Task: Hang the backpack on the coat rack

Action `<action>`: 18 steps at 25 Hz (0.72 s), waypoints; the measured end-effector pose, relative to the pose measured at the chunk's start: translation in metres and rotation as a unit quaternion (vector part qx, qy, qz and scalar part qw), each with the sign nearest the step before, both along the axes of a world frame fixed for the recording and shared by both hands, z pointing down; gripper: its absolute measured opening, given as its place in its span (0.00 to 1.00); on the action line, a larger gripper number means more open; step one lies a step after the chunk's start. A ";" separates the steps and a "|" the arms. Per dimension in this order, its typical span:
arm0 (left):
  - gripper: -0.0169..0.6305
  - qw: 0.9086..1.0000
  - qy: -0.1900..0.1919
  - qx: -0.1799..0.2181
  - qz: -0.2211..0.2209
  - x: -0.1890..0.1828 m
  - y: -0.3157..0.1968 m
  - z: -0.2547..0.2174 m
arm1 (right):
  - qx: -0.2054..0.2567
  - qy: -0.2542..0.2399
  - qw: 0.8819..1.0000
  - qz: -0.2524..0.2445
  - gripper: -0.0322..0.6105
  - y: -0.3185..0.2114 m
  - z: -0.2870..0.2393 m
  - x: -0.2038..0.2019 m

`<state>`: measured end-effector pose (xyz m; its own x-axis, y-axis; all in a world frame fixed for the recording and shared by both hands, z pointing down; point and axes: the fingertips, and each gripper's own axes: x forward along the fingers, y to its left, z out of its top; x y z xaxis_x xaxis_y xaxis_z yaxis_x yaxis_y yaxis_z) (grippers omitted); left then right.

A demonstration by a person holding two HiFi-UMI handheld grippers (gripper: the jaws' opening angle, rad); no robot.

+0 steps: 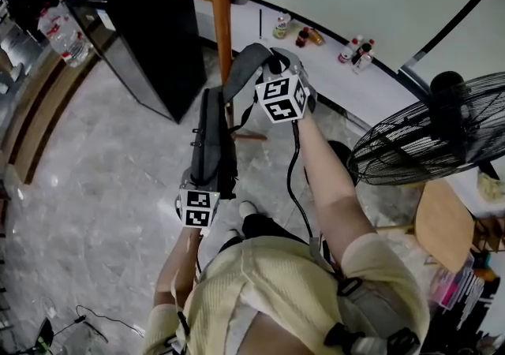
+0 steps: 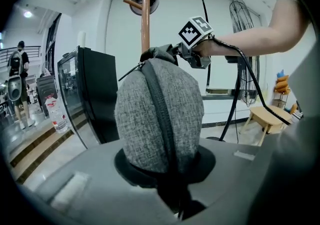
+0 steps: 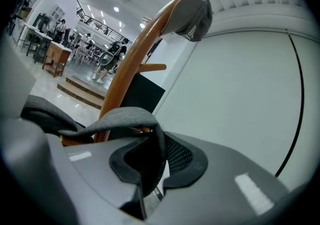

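1. The left gripper (image 2: 167,171) has its jaws clamped on the lower end of the grey backpack (image 2: 160,114). The woven fabric and its black zip (image 2: 164,134) rise straight up from between the pads and fill the space just ahead of the jaws.
2. The right gripper (image 3: 150,166) has its jaws pinched together on the backpack's strap (image 3: 117,119). The strap's mesh-lined underside shows against the right-hand pad. From the jaws the strap arches upward and runs off to their left.
3. In the head view the backpack hangs stretched between the two grippers, clear of the floor. The right jaws hold its upper end and the left jaws its lower end. It is not yet on a peg.
4. The wooden coat rack (image 3: 132,69) stands just beyond the right jaws, its pole rising behind the strap's arch. Whether strap and pole touch cannot be told.
5. A grey cap (image 3: 192,16) hangs on a top peg, well above the right jaws.
6. From the left jaws, the pole stands directly beyond the backpack's top, with the right gripper just to the pole's right.
7. A black cabinet (image 2: 92,99) stands beyond and to the left of the left jaws. A wooden stool (image 2: 262,116) sits well off to their right.
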<state>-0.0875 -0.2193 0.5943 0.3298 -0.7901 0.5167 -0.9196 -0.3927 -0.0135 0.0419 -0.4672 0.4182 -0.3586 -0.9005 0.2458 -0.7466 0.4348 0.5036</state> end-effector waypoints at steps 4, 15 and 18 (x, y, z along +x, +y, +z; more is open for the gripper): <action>0.13 1.000 -0.002 0.015 -0.002 0.002 0.005 -0.013 | -0.014 0.011 1.000 0.004 0.14 -0.001 -0.002 0.002; 0.14 1.000 0.011 0.018 0.010 0.003 0.000 -0.003 | -0.001 -0.018 1.000 0.002 0.14 -0.003 0.001 -0.004; 0.14 1.000 0.008 0.012 0.011 0.002 -0.003 0.007 | 0.004 -0.016 1.000 0.003 0.14 -0.002 0.002 -0.006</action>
<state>-0.0853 -0.2220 0.6009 0.3550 -0.7950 0.4918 -0.9111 -0.4122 -0.0086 0.0358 -0.4689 0.4207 -0.3605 -0.9048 0.2266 -0.7653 0.4258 0.4827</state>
